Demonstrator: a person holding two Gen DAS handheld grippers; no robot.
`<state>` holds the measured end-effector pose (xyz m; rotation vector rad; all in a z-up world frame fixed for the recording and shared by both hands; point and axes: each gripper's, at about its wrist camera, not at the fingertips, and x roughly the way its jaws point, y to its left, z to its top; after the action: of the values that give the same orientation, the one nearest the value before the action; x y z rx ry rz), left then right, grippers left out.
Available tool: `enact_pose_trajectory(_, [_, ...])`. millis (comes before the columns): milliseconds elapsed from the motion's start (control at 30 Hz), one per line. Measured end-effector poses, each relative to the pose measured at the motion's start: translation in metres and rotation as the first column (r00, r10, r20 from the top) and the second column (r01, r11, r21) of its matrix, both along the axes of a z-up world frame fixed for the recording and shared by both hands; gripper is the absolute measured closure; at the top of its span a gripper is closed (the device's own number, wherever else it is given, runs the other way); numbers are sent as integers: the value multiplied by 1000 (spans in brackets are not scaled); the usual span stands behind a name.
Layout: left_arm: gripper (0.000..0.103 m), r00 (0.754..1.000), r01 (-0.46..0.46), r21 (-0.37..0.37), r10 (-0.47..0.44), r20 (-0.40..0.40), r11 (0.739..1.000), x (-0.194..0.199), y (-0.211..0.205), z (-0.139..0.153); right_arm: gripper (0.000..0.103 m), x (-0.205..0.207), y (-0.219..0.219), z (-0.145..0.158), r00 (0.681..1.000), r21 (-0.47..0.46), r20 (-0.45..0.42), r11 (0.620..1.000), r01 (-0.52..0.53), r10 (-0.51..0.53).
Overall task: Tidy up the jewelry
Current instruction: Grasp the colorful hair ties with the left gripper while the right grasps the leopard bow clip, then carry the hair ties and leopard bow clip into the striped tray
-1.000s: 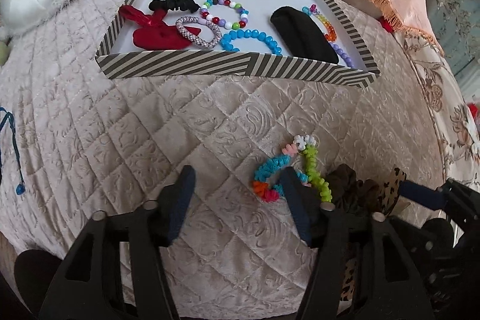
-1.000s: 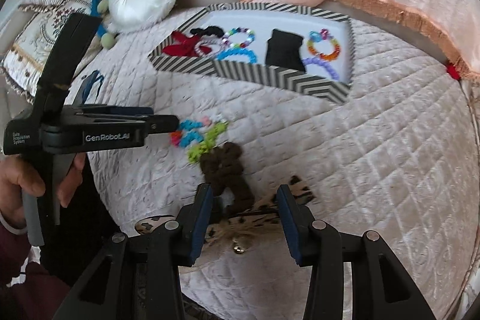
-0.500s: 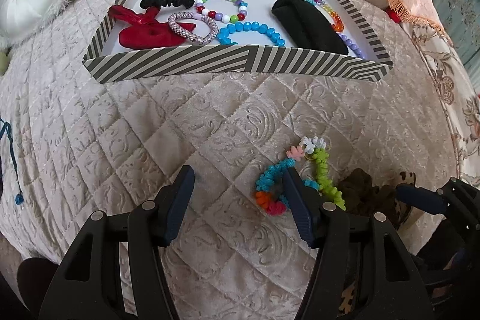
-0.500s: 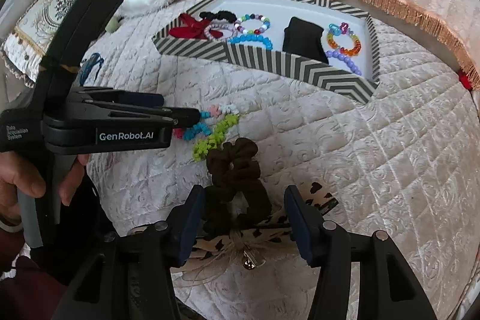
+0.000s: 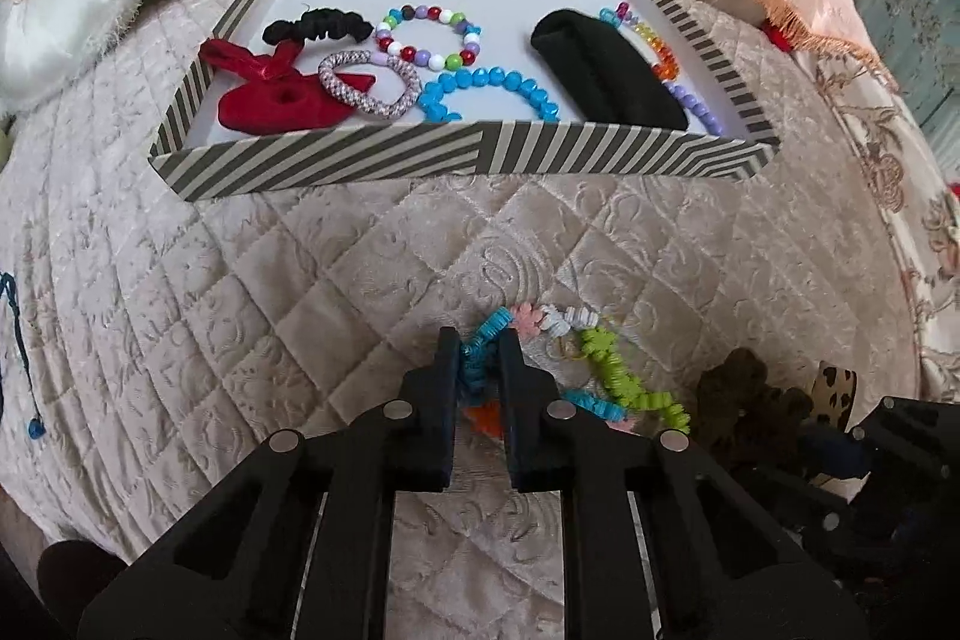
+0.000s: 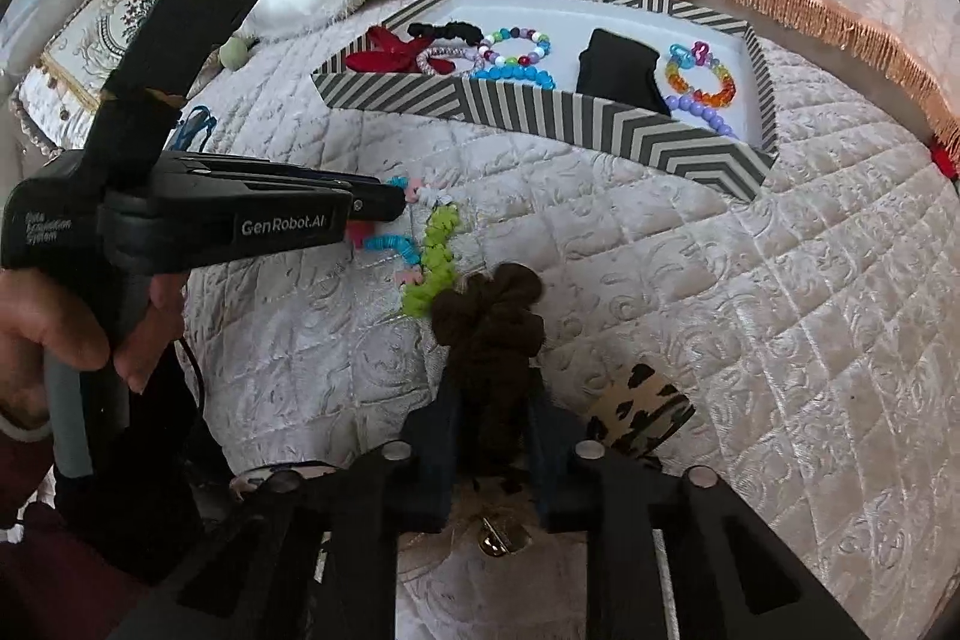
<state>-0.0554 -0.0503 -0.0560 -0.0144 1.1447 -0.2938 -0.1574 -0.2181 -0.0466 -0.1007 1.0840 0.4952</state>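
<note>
Grippers both closing from wide: left gripper (image 5: pixel 478 361) pinching coil bracelet (image 5: pixel 606 370), right gripper (image 6: pixel 493 418) squeezing brown scrunchie (image 6: pixel 489 304), both on quilt (image 5: pixel 300 310) short of tray (image 5: pixel 468 157); ready to lift

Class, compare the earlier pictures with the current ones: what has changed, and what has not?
Both grippers are closing: the left gripper on the multicoloured spiral hair tie, the right gripper on the brown scrunchie. The striped tray and its contents are unchanged.

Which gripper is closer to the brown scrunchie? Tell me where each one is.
Right. The right gripper is closing on the brown scrunchie, its jaws on either side of it. The left gripper is closing on the colourful coil bracelet lying beside the scrunchie.
</note>
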Motion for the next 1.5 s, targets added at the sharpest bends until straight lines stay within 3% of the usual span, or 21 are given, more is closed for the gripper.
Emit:
enact_pose_trajectory(100, [92, 1000, -5, -52, 5, -3, 999, 2, 7, 12, 87, 0, -5, 14, 1000, 21, 25, 1000, 12, -13])
enact_pose_trajectory(333, [92, 997, -4, -79, 10, 76, 997, 9, 15, 60, 87, 15, -19, 49, 996, 86, 73, 995, 46, -53])
enact_pose_trajectory(767, [92, 980, -38, -46, 47, 193, 998, 63, 18, 125, 87, 81, -20, 91, 983, 126, 147, 988, 90, -109])
enact_pose_trajectory(1200, [92, 978, -50, 31, 43, 205, 998, 131, -4, 120, 87, 155, -14, 79, 978, 141, 124, 978, 152, -170])
enact_pose_trajectory(1500, [92, 982, -62, 24, 57, 181, 998, 166, -13, 108, 87, 203, -14, 66, 974, 139, 102, 973, 186, -201])
